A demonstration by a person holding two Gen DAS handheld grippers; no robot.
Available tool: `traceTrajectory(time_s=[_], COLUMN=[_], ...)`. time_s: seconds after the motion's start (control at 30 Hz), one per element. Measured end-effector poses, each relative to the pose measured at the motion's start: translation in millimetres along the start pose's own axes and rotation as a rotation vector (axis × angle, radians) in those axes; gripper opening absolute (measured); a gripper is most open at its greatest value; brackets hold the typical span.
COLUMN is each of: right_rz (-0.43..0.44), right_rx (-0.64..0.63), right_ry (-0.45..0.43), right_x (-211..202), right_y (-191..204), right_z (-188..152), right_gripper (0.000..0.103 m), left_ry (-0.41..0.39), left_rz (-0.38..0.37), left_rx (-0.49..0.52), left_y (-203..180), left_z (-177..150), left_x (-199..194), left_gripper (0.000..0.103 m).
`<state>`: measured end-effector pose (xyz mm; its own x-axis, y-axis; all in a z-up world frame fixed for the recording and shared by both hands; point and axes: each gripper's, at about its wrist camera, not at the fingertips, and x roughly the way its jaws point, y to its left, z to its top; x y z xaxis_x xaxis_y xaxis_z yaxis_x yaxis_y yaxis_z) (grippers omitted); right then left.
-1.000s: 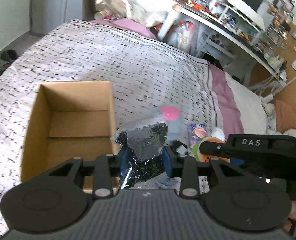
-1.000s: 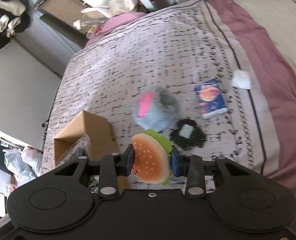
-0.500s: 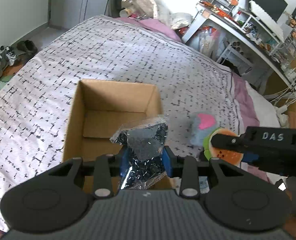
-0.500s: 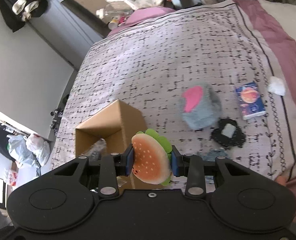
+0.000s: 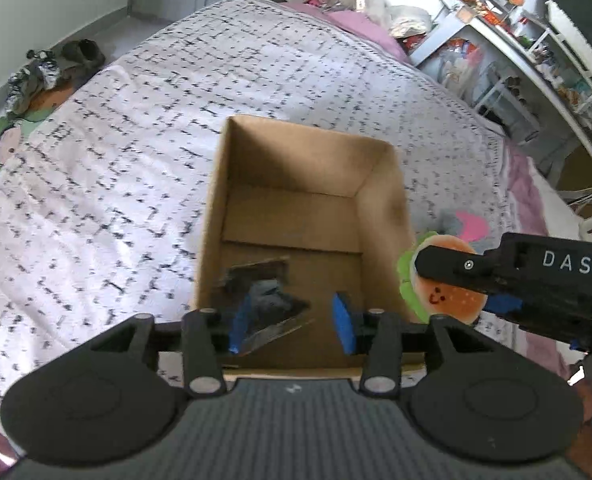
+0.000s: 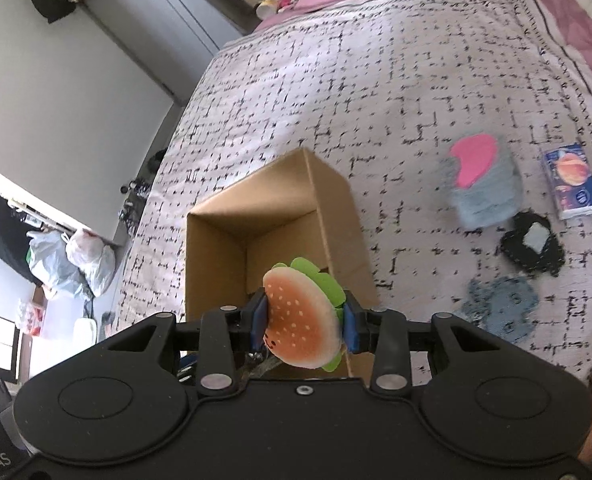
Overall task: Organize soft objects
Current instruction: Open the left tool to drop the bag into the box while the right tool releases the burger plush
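A crinkled clear bag of black bits (image 5: 266, 304) lies inside the open cardboard box (image 5: 380, 184), the burger plush (image 6: 302, 322) above its rim.

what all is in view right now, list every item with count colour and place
cardboard box: 1, brown, open on the bed
plastic bag: 1, clear with dark contents, inside the box
burger plush: 1, orange and green, over the box's near edge
grey plush: 1, grey with pink patch, right of box
tissue pack: 1, blue, far right
black fabric piece: 1, below the grey plush
blue-grey fabric piece: 1, nearest
bedspread: 1, white, black dashes
left gripper: open, above box
right gripper: shut on burger plush
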<state>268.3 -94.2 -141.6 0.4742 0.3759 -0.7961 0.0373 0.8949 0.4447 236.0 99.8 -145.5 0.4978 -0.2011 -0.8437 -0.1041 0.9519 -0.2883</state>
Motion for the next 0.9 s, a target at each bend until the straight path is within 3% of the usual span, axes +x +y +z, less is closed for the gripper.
traceTrajectory(time_s=[0.17, 0.23, 0.3, 0.57, 0.73, 0.9], right_rz=[-0.003, -0.005, -0.005, -0.023, -0.035, -0.074], right_rx=[-0.007, -0.009, -0.004, -0.011, -0.026, -0.055], right_ry=[0.027, 0.035, 0.043, -0.001, -0.021, -0.034], right_x=[7.5, 9.7, 9.8, -13.9, -30.1, -41.8], right_y=[5.5, 7.2, 6.2, -5.5, -17.3, -30.3], right_z=[-2.5, -1.8, -1.3, 5.1, 5.4, 4.1], right_gripper=[0.042, 0.049, 0.067, 0.081, 0.097, 0.103], left_ry=[-0.009, -0.013, -0.011, -0.011, -0.004, -0.01], left_rz=[-0.012, -0.008, -0.011, 0.018, 0.042, 0.062], left_rx=[-0.054, -0.056, -0.063, -0.081, -0.075, -0.066], left_y=[10.3, 11.1, 12.2, 10.8, 4.3, -7.0], left_z=[0.2, 0.2, 0.6, 1.7, 0.1, -1.1], left_x=[-6.9, -9.8, -12.9, -25.4, -29.6, -33.2], left_gripper=[0.05, 0.051, 0.053, 0.075, 0.078, 0.083])
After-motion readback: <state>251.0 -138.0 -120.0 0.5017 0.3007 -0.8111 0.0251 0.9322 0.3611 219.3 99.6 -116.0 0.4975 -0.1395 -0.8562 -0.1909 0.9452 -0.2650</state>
